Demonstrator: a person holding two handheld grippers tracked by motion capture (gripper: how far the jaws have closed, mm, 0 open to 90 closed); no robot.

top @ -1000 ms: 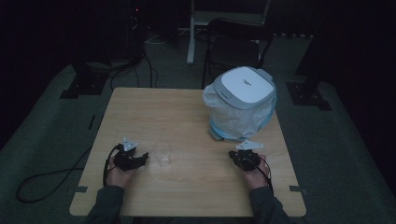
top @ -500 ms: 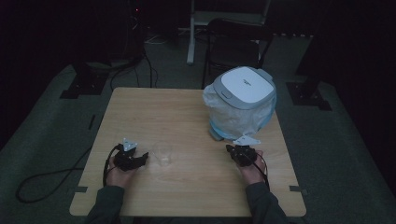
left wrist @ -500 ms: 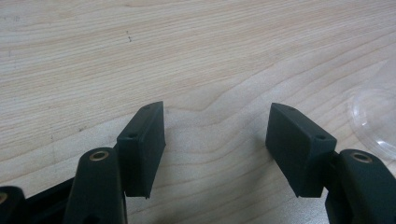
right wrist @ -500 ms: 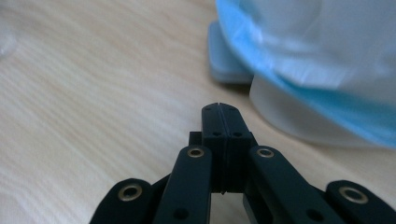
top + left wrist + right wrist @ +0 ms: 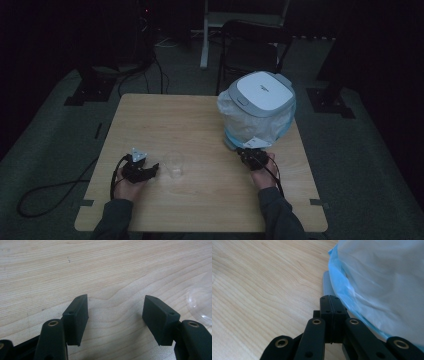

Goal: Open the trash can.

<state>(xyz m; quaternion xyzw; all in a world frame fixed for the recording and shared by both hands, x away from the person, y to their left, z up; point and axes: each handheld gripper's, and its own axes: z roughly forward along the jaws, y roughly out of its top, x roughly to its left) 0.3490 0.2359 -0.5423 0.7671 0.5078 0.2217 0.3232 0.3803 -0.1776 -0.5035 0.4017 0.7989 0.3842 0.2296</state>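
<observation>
- Hands rest near the tabletop's (image 5: 165, 120) near edge, one toward each side, each holding a gripper.
- Left gripper (image 5: 152, 169) sits toward the near left corner, its jaws spread with bare wood between them; just to its right stands a clear plastic cup (image 5: 173, 164), not touching the jaws.
- Right gripper (image 5: 246, 152), toward the right edge, has its jaws pressed together on nothing, tips just beside the foot of the bagged appliance.
- White-lidded appliance (image 5: 262, 92) stands by the far right corner, its body wrapped in a pale blue plastic bag (image 5: 382, 285).
- Beyond the far edge, on the floor, stands a dark chair (image 5: 250, 45).
</observation>
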